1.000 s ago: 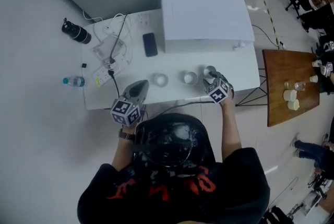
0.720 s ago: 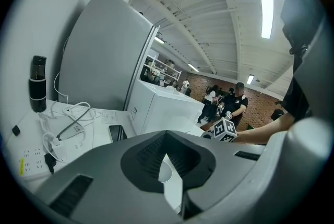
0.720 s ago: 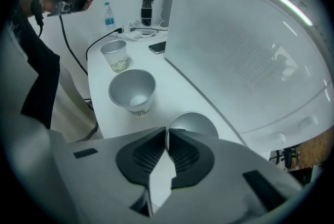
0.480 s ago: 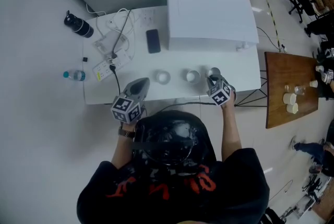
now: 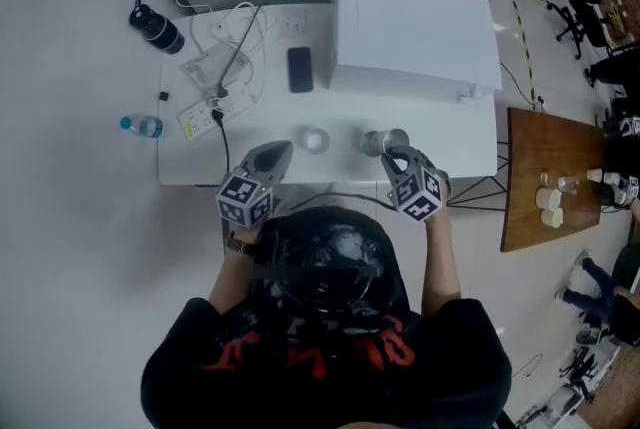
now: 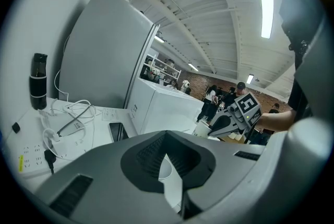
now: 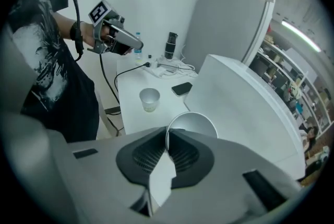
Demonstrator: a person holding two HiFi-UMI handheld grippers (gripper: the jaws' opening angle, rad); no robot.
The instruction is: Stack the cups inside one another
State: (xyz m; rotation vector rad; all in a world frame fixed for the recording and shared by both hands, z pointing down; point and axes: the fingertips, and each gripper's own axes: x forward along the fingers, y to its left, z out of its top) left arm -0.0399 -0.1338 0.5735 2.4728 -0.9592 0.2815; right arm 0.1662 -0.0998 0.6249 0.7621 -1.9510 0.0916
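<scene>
- we see the right gripper [image 7: 167,137] pinching the thin wall of a white cup [image 7: 195,125]; its jaws have just been closing, and the cup's wall is between them.
- the held cup is tilted, its open mouth turned toward that gripper's camera.
- in the head view we find it over the worktop [image 5: 445,142], just in front of the white box [image 5: 415,27].
- a second cup [image 5: 315,140] stands upright on the worktop, left of the held cup and apart from it.
- the left gripper [image 5: 270,157] hangs at the worktop's front edge near the second cup without touching it; its jaws are pressed together with nothing between them.
- a black phone [image 5: 300,69] lies behind the second cup.
</scene>
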